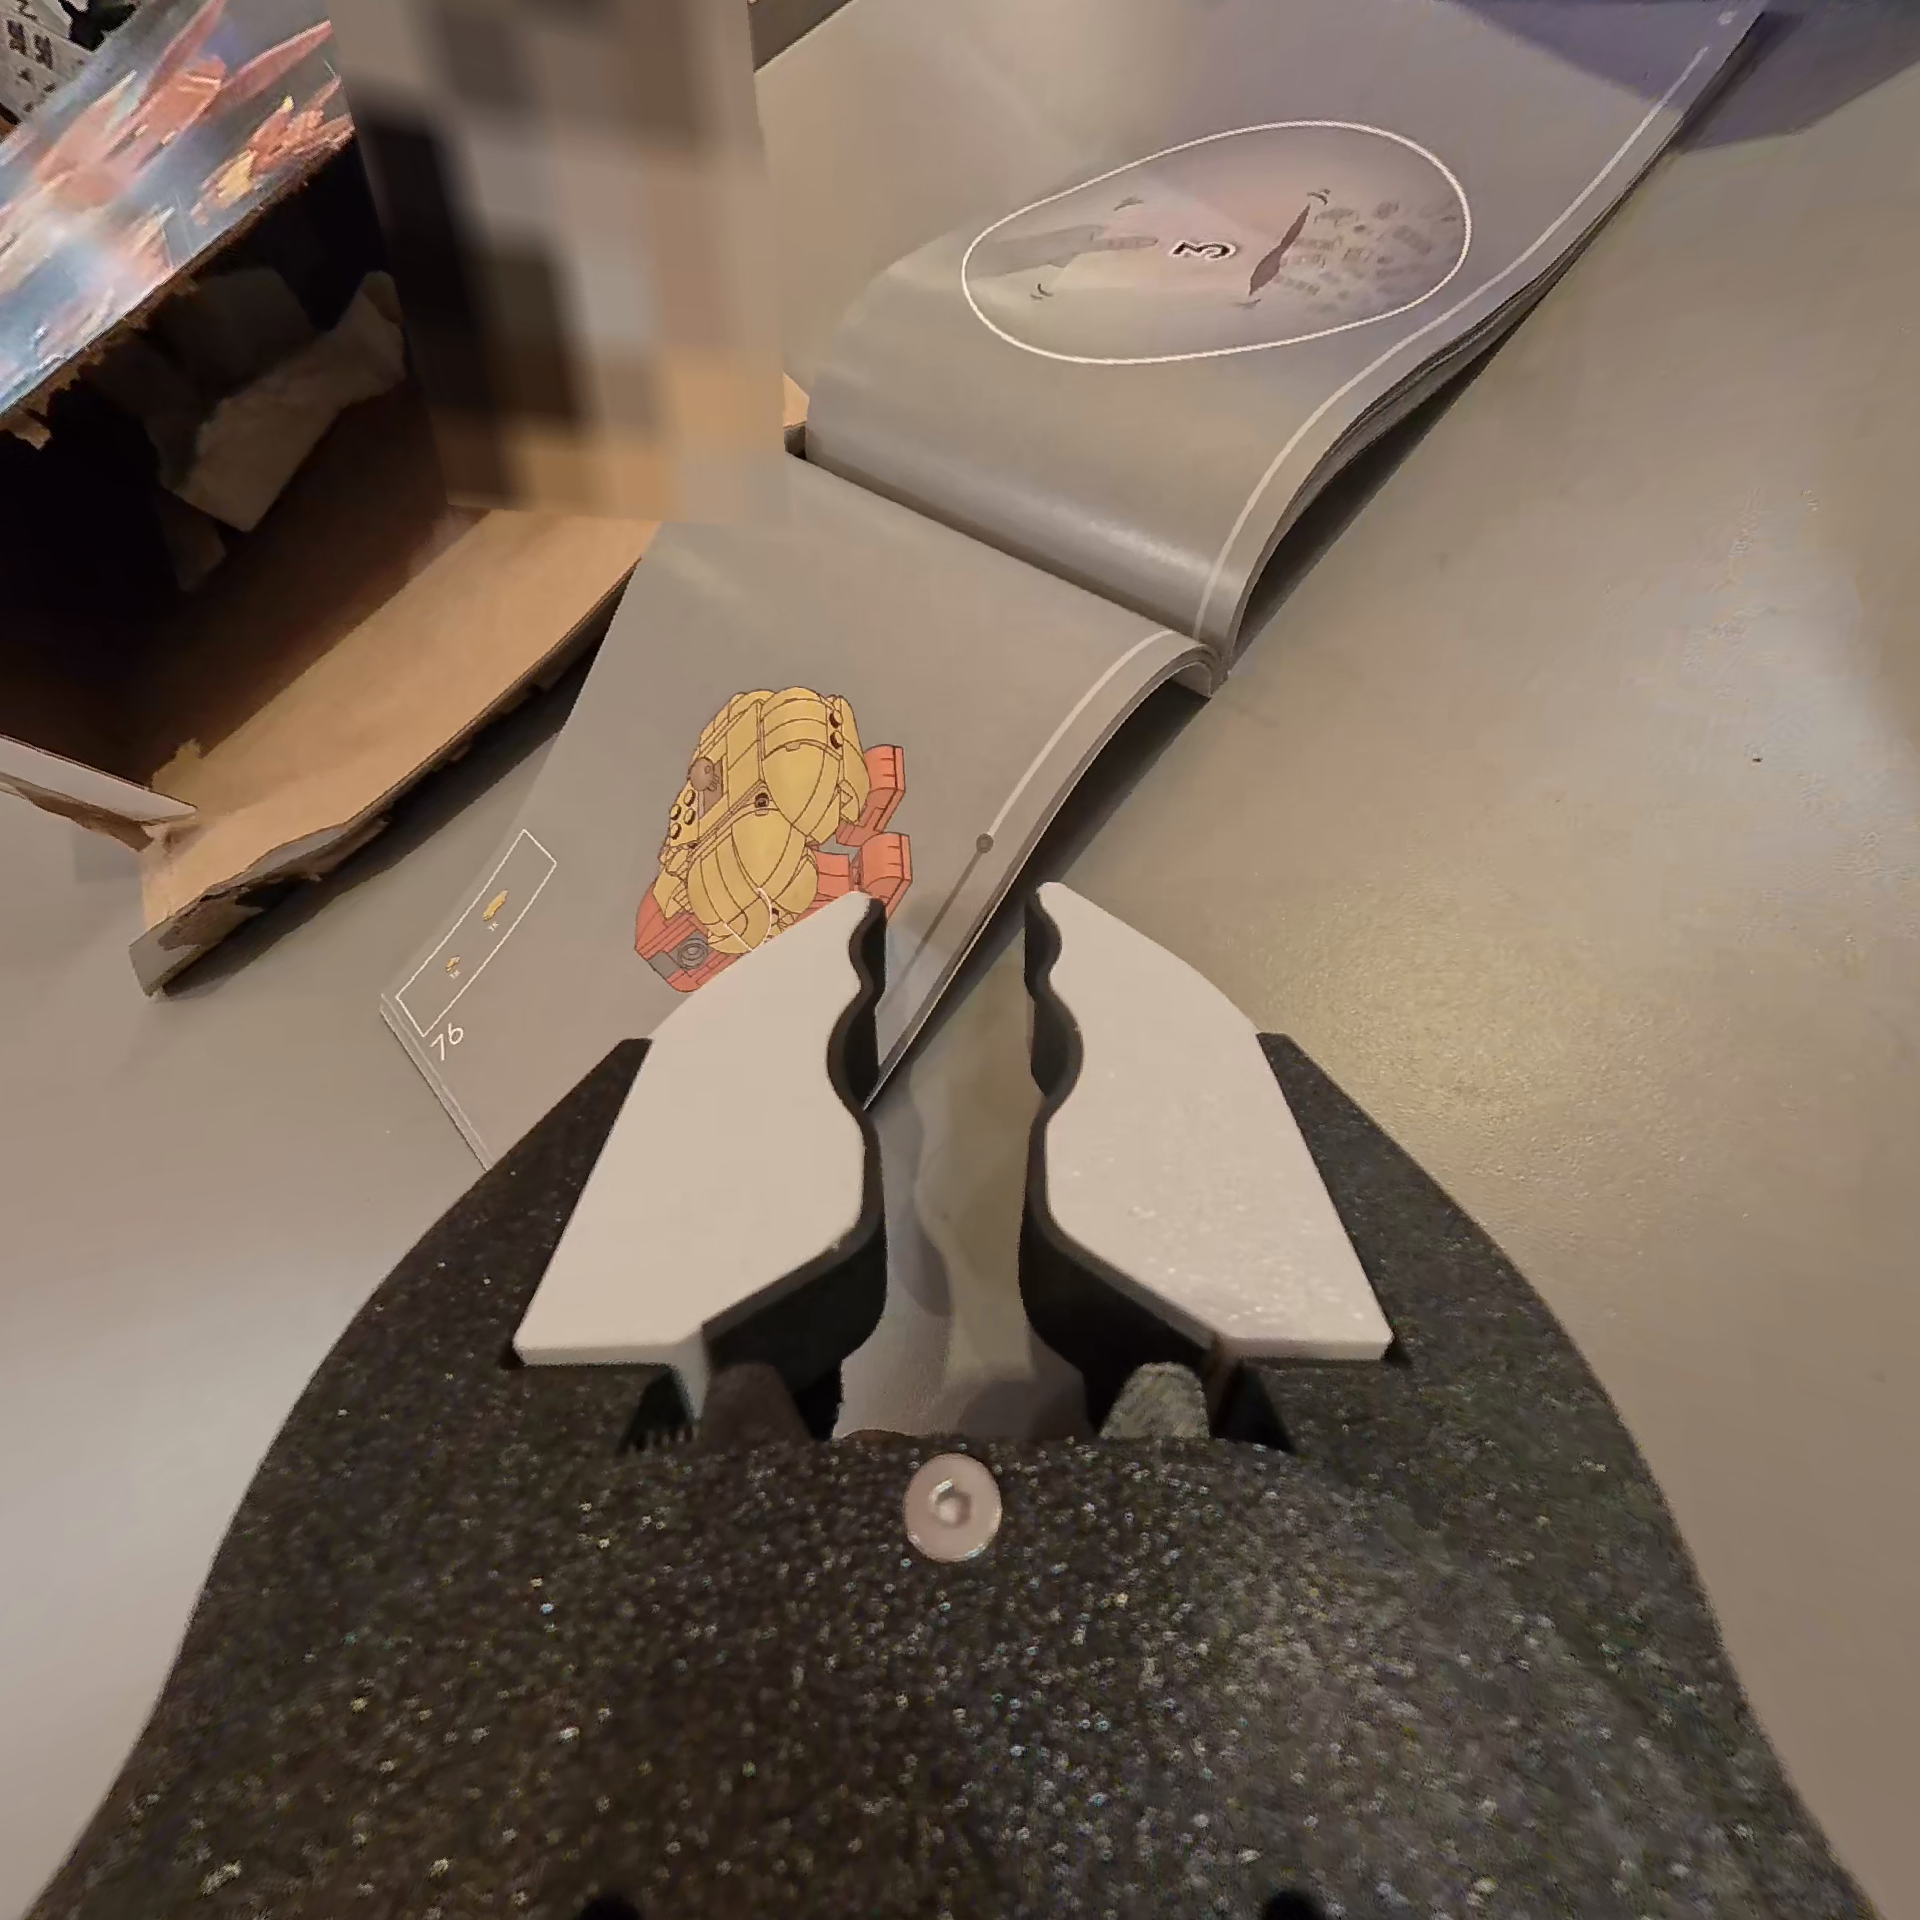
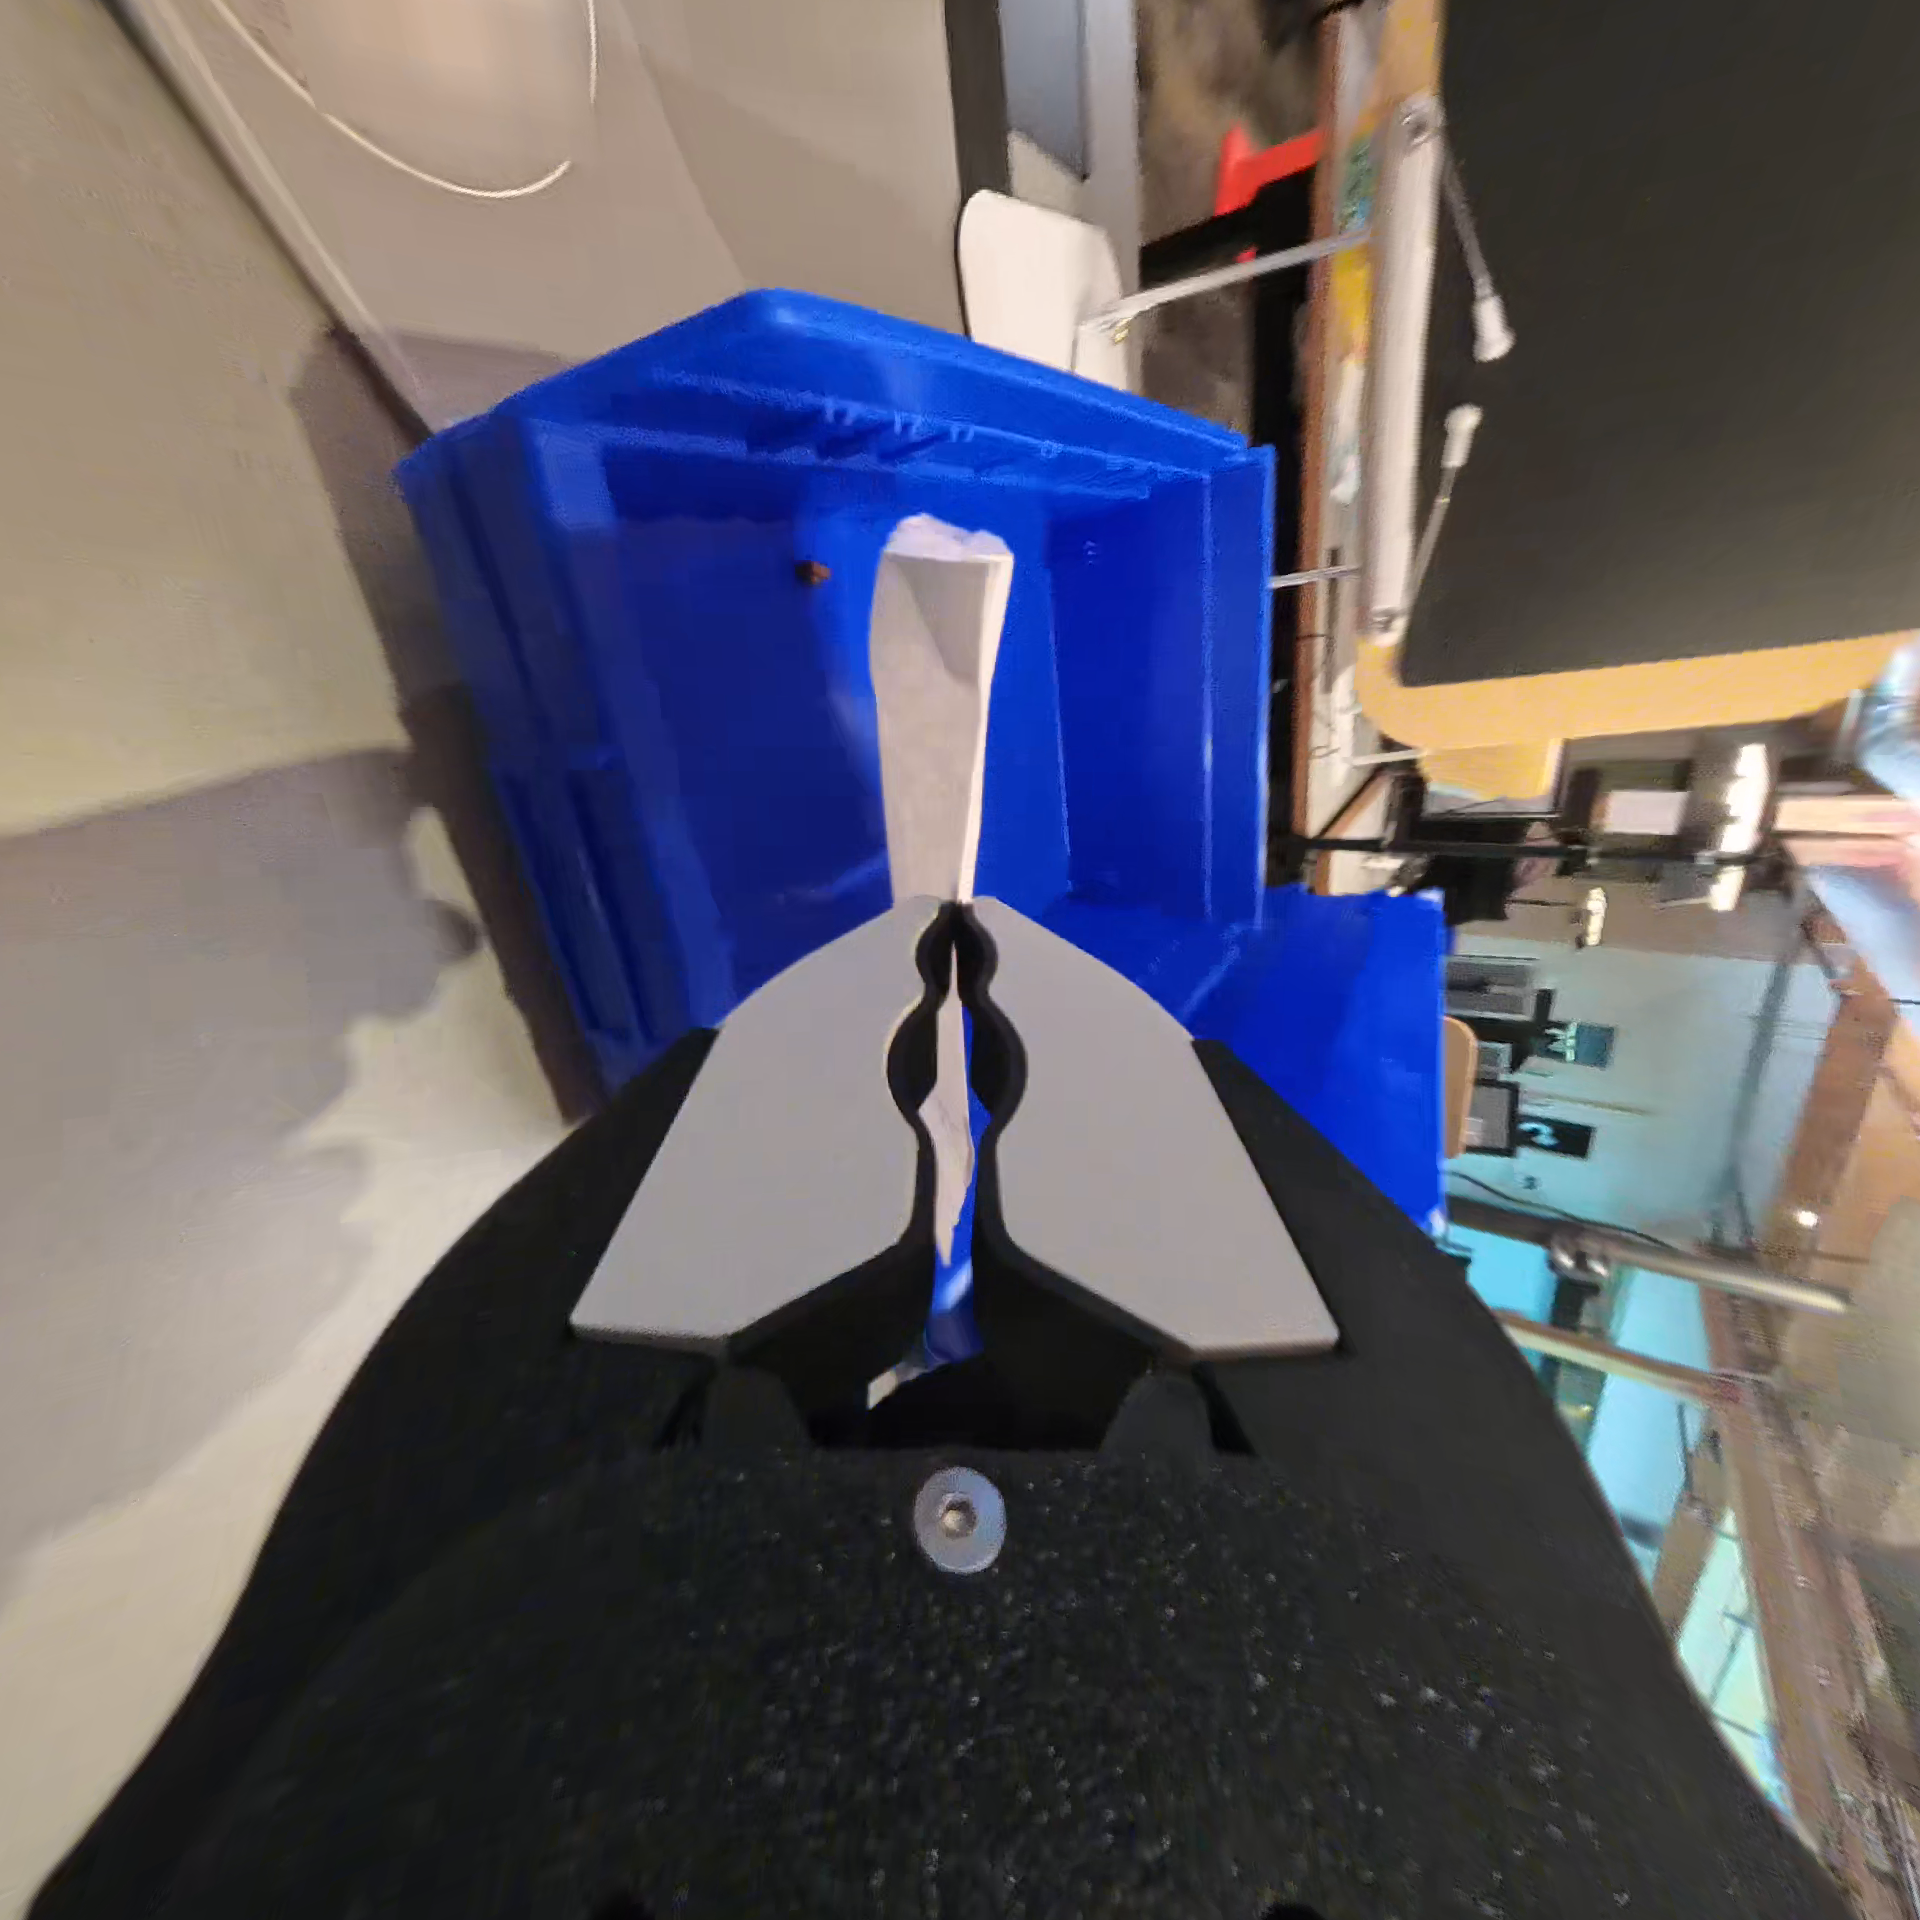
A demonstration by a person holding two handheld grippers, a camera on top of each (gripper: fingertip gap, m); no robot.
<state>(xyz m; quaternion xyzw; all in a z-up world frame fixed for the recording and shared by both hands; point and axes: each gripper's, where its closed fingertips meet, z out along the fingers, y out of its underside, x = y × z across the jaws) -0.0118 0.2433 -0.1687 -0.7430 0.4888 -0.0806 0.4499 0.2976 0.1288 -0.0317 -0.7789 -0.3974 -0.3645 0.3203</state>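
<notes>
In the left wrist view an open grey instruction booklet (image 1: pixel 831 644) lies on the grey table (image 1: pixel 1558 831). Its near page shows a yellow and red model drawing (image 1: pixel 769 831). That page's right edge (image 1: pixel 1049 790) curls up and runs in between my left gripper's (image 1: pixel 956 914) fingers, close to the left finger (image 1: pixel 790 1039). The fingers stand apart and do not press on it, so the left gripper is open. In the right wrist view my right gripper (image 2: pixel 951 912) is shut on a thin white paper-like piece (image 2: pixel 935 727), held edge-on in front of a blue plastic bin (image 2: pixel 727 675).
A torn-open cardboard box (image 1: pixel 208 468) with a printed lid stands left of the booklet. The right wrist view is rolled sideways. It shows a second blue bin (image 2: pixel 1351 1039) to the right, a white cable (image 2: pixel 416 166) on the table behind, and desks and furniture farther off. One gripper's finger ends stand about 35 cm off the other's.
</notes>
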